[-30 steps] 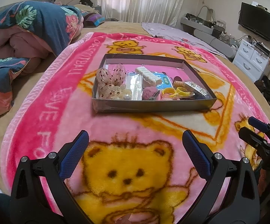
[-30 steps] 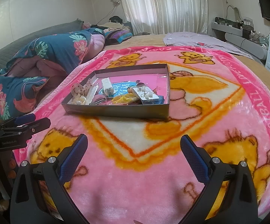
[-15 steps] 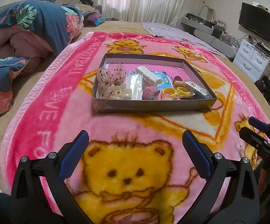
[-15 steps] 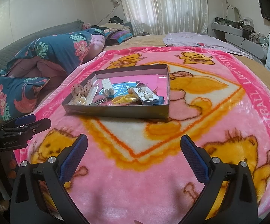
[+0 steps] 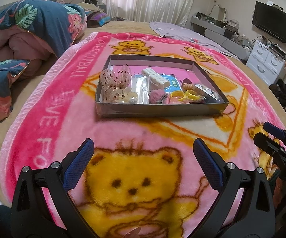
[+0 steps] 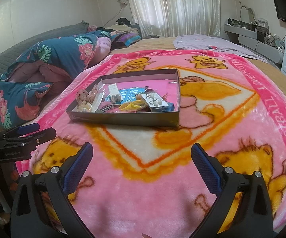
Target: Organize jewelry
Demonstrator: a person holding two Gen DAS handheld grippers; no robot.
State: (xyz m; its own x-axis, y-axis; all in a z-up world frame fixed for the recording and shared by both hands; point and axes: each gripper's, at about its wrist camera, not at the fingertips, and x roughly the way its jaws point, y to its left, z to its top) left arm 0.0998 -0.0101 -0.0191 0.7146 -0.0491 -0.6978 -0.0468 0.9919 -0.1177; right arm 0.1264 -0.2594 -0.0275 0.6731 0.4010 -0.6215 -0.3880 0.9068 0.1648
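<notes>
left gripper, right gripper: jaws released, nothing held | tray: rigid cardboard, light | hair bow: soft; earring card: thin, taken by edge

Right gripper hangs with its jaws spread wide above the pink bear blanket, well short of the shallow grey tray of hair clips, yellow rings and an earring card, while the left gripper pokes in beside it.
</notes>
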